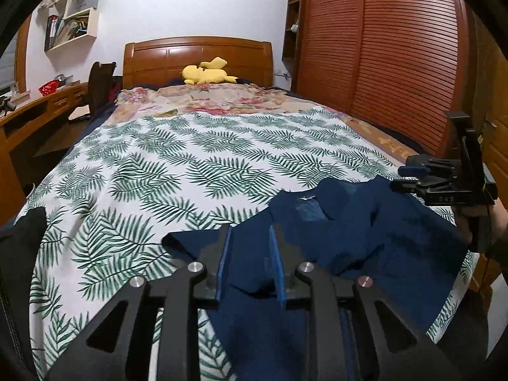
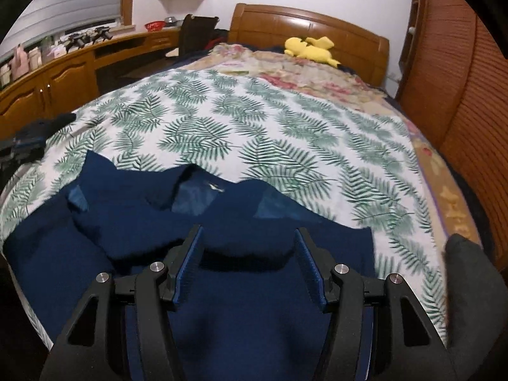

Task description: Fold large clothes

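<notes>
A navy blue garment (image 1: 365, 222) lies rumpled on the fern-print bedspread (image 1: 190, 165) at the near end of the bed, its collar and label (image 1: 309, 203) facing up. My left gripper (image 1: 250, 231) hovers over the garment's left part, its blue pads a narrow gap apart, with cloth showing below them and nothing pinched. In the right wrist view my right gripper (image 2: 248, 231) stands wide open over a raised fold of the same garment (image 2: 127, 197). The right gripper (image 1: 404, 178) also shows in the left wrist view, at the garment's right edge.
A yellow plush toy (image 1: 206, 71) lies by the wooden headboard (image 1: 197, 50), on a floral quilt (image 1: 222, 98). A slatted wooden wardrobe (image 1: 381, 47) stands along the bed's right side. A wooden desk (image 1: 31, 111) and a dark chair (image 1: 100, 82) stand on the left.
</notes>
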### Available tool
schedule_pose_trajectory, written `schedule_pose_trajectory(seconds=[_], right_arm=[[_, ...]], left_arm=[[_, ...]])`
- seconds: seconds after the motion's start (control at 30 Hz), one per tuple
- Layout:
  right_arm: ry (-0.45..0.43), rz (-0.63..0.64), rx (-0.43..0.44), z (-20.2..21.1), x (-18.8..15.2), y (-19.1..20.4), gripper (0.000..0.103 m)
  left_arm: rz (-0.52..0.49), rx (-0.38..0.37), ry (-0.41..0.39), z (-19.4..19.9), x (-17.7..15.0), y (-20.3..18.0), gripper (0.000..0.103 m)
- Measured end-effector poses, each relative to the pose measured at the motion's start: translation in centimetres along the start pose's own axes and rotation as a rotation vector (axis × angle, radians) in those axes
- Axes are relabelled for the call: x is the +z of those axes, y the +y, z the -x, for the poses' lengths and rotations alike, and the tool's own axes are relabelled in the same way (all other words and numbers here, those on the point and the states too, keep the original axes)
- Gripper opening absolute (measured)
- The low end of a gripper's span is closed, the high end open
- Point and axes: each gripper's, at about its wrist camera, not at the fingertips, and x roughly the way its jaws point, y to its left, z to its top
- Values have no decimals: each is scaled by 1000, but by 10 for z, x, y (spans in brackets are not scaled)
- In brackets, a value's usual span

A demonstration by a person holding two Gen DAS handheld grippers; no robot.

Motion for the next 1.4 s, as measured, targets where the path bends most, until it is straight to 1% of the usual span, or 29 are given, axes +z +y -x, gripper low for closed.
schedule_pose_trajectory(seconds=[0.1, 0.33, 0.5, 0.67, 0.9, 1.17, 1.2, 1.23, 1.27, 1.3, 1.33, 1.37, 1.4], right_arm=[[11, -3, 29, -11, 7, 12, 59], [46, 51, 156, -47, 27, 67, 59], [77, 100, 266, -69, 35, 107, 59], [108, 145, 331, -83, 38, 131, 59], [198, 150, 353, -110, 39, 135, 59], [316, 136, 415, -129, 24, 132, 59], [320, 139, 419, -129, 23, 133, 57], [324, 147, 426, -129, 22, 134, 53], [325, 153, 431, -129, 21, 135, 38], [324, 163, 433, -128, 20, 137, 17], [322, 179, 435, -127, 20, 139, 5], [319, 201, 439, -125, 19, 142, 0], [307, 219, 433, -122, 19, 143, 0]], left_arm=[[20, 10, -7, 6, -1, 12, 22], [43, 56, -4, 10, -7, 39, 22], [53, 65, 0, 12, -12, 50, 22], [56, 63, 7, 11, -15, 56, 22], [58, 50, 10, 8, -15, 55, 22], [55, 49, 24, 3, -17, 54, 22], [55, 49, 25, 3, -17, 53, 22], [55, 49, 26, 2, -17, 53, 22], [54, 49, 26, 2, -17, 53, 22], [54, 48, 27, 2, -17, 52, 22], [53, 48, 27, 1, -17, 52, 22], [51, 49, 27, 1, -17, 52, 22], [50, 49, 28, 1, -17, 51, 22]])
